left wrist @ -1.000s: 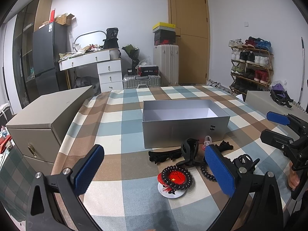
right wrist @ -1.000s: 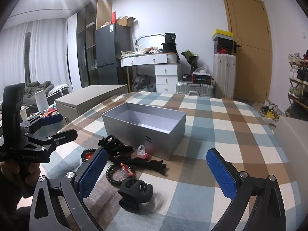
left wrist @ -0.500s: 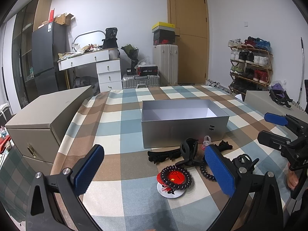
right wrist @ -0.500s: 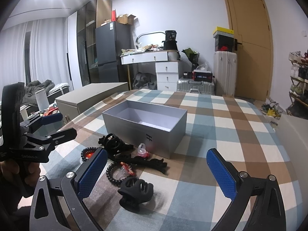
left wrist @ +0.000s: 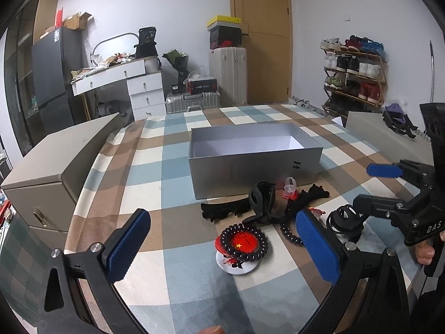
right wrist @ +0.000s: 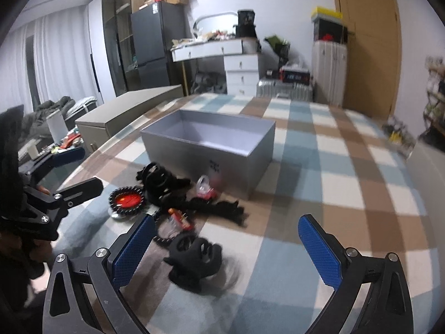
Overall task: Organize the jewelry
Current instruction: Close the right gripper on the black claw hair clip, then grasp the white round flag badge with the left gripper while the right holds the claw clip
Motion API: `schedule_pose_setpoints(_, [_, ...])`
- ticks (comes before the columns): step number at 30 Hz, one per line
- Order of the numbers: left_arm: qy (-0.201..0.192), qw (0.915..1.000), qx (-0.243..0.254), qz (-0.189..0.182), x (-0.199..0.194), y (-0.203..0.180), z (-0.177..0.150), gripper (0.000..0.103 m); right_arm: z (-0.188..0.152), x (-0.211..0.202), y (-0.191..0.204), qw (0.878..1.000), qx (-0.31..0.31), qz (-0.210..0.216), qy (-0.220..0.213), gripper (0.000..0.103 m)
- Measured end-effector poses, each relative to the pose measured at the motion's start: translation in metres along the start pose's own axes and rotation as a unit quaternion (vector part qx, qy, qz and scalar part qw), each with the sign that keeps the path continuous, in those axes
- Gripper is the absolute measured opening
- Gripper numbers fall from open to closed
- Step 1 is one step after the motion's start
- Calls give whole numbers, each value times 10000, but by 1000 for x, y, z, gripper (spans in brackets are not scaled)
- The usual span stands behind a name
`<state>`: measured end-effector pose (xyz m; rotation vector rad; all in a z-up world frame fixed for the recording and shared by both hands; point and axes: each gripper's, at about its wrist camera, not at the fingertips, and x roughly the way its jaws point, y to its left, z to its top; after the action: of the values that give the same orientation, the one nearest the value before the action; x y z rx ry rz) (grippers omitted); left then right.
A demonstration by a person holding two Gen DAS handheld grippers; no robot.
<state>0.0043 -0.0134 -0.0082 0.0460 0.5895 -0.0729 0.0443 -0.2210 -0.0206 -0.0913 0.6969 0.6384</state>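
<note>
An open grey box point(left wrist: 254, 164) point(right wrist: 207, 150) stands on the checked tablecloth. In front of it lies a heap of accessories: a black bead bracelet on a red and white disc point(left wrist: 244, 243) point(right wrist: 126, 201), a black claw clip point(left wrist: 262, 199) point(right wrist: 157, 178), a black scrunchie strip point(left wrist: 225, 210), a small pink ring point(left wrist: 289, 188) point(right wrist: 204, 186). Another black claw clip point(right wrist: 196, 260) lies just ahead of my right gripper point(right wrist: 225, 250), which is open and empty. My left gripper point(left wrist: 222, 245) is open too, above the bracelet, holding nothing.
A beige drawer cabinet point(left wrist: 58, 164) stands at the table's left edge. Behind are a white dresser point(left wrist: 144, 91), suitcases point(left wrist: 228, 78), a door and a shoe rack point(left wrist: 353, 72). The checked cloth point(right wrist: 333, 183) stretches bare to the right of the box.
My right gripper has moved forward and down toward the near black claw clip; its view is blurred with motion. The left gripper has barely shifted.
</note>
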Motion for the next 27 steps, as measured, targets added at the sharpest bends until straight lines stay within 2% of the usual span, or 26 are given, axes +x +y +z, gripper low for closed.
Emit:
schedule_pose_setpoints(7, [180, 9998, -22, -63, 4, 3, 2, 102, -9, 14, 6, 9976, 106, 347, 585, 102])
schedule_pose_setpoints(14, [436, 9990, 112, -56, 9, 3, 0, 101, -16, 24, 7, 9943, 254, 439, 936, 79])
schedule_pose_setpoints(16, [505, 9986, 100, -85, 12, 3, 0, 101, -17, 24, 9, 9946, 233, 413, 927, 76])
schedule_pose_setpoints(17, [556, 9984, 91, -105, 13, 3, -1, 101, -17, 23, 10, 9946, 217, 391, 934, 71])
schedule_pose_setpoints(18, [623, 9979, 83, -126, 15, 2, -1, 101, -17, 23, 10, 9949, 191, 346, 933, 60])
schedule_pose_setpoints(20, [743, 9971, 77, -161, 20, 1, -2, 101, -17, 22, 10, 9947, 201, 352, 943, 46])
schedule_pose_setpoints(27, [1033, 9944, 196, -82, 30, -5, -6, 101, -14, 7, 7, 9979, 233, 274, 538, 45])
